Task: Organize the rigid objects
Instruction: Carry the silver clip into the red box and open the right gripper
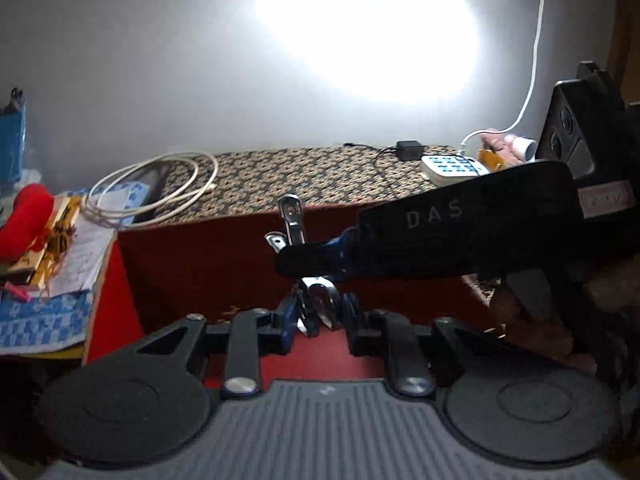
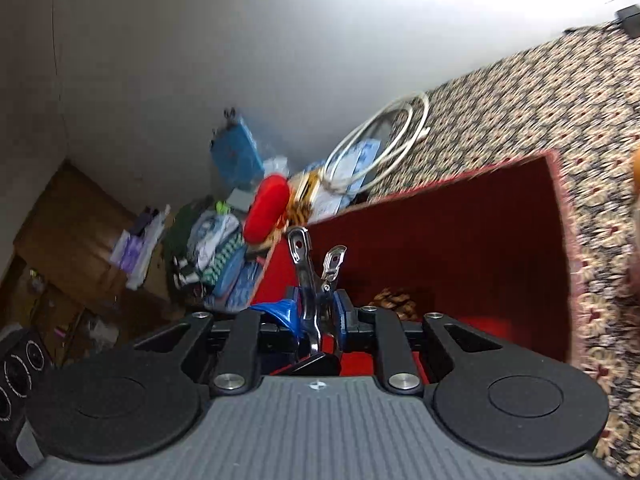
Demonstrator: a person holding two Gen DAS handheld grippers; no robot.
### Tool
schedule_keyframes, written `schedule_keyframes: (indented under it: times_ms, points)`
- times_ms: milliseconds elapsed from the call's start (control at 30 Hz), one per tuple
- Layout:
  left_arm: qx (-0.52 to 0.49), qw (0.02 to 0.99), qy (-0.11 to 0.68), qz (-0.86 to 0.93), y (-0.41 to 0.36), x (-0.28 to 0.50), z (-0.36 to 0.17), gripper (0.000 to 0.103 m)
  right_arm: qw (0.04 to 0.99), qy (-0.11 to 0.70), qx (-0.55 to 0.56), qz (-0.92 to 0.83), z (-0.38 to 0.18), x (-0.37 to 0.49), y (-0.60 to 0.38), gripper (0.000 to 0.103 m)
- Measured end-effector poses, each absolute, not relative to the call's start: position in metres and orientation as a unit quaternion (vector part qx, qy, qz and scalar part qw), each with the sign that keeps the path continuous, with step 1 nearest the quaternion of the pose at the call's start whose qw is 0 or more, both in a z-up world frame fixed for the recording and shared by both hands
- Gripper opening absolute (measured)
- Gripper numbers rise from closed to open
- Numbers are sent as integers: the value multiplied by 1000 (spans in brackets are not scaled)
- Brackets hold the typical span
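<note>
Currently: left gripper (image 1: pixel 318 316) and right gripper (image 2: pixel 318 312), both pinched on one chrome metal clip (image 2: pixel 316 280) between fingers; red box (image 2: pixel 460 240) beyond fingertips.

Red box (image 2: pixel 460 248), floral cloth (image 2: pixel 540 100), chrome clip (image 2: pixel 308 272)

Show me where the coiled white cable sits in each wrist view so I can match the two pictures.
Left wrist view: coiled white cable lies left of centre, on the patterned cloth's left end, behind the red box.
Right wrist view: coiled white cable lies above centre, at the patterned cloth's edge.
Shared landmark: red cushion beside the cable.
</note>
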State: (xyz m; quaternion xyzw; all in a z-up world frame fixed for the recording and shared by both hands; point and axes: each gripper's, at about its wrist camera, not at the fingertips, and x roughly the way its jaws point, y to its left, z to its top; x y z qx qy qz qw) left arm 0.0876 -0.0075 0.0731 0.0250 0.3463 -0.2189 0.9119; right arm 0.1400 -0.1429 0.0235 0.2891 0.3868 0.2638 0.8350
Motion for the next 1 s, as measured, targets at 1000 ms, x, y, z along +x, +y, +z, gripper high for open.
schedule_keyframes:
  times_ms: [1000]
  points:
    - [26, 884, 446, -137, 35, 128, 30, 49, 819, 453, 266, 230, -11, 169, -77, 12]
